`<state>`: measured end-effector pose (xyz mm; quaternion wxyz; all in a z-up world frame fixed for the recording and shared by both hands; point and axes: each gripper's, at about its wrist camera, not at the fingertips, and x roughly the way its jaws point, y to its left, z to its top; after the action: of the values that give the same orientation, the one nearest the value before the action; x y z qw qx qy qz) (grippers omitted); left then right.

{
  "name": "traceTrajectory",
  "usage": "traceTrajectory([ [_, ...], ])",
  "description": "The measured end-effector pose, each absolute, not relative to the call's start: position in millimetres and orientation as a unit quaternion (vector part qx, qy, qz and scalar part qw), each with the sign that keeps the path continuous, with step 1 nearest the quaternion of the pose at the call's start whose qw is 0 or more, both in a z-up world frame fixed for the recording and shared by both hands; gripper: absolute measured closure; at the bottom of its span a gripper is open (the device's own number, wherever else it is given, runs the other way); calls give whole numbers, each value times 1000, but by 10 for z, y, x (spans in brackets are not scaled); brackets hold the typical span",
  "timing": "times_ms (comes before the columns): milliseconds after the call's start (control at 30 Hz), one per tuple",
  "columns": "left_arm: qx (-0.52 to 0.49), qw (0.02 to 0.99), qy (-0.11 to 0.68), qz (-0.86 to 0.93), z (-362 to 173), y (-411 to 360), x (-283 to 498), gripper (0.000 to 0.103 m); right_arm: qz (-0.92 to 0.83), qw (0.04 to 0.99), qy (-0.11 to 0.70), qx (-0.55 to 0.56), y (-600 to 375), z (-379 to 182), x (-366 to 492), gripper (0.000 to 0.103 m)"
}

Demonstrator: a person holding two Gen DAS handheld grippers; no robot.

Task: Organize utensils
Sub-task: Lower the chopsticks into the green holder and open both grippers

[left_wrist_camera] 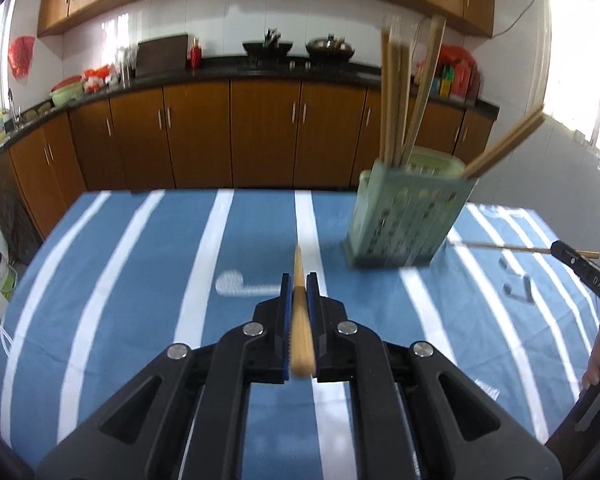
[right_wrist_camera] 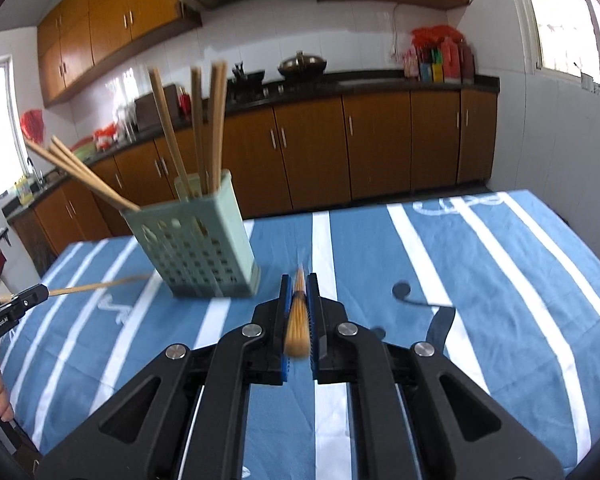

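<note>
Both tools clamped: left tool (left_wrist_camera: 299, 285) on a chopstick (left_wrist_camera: 301, 312), right tool (right_wrist_camera: 299, 286) on another chopstick (right_wrist_camera: 298, 320). Risk: tips snag the crowded, leaning holder (left_wrist_camera: 408, 216) and topple it.

You've got a blue tablecloth with white stripes (left_wrist_camera: 148, 264) under everything, orange-brown wooden base cabinets (left_wrist_camera: 260, 132) behind it, a black stone countertop (left_wrist_camera: 284, 70) carrying a dark lidded wok (right_wrist_camera: 302, 65), and a red plastic bag (left_wrist_camera: 21, 56) on the white wall.
</note>
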<state>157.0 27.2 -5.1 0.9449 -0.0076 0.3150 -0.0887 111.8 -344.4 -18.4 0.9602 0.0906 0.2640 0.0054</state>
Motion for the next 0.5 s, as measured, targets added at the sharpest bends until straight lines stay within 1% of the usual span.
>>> traceTrajectory([
  [233, -8, 953, 286, -96, 212, 245, 1539, 95, 10, 966, 243, 92, -3451, -28, 1089, 95],
  [500, -6, 955, 281, -97, 282, 232, 1564, 95, 11, 968, 235, 90, -3447, 40, 1079, 95],
])
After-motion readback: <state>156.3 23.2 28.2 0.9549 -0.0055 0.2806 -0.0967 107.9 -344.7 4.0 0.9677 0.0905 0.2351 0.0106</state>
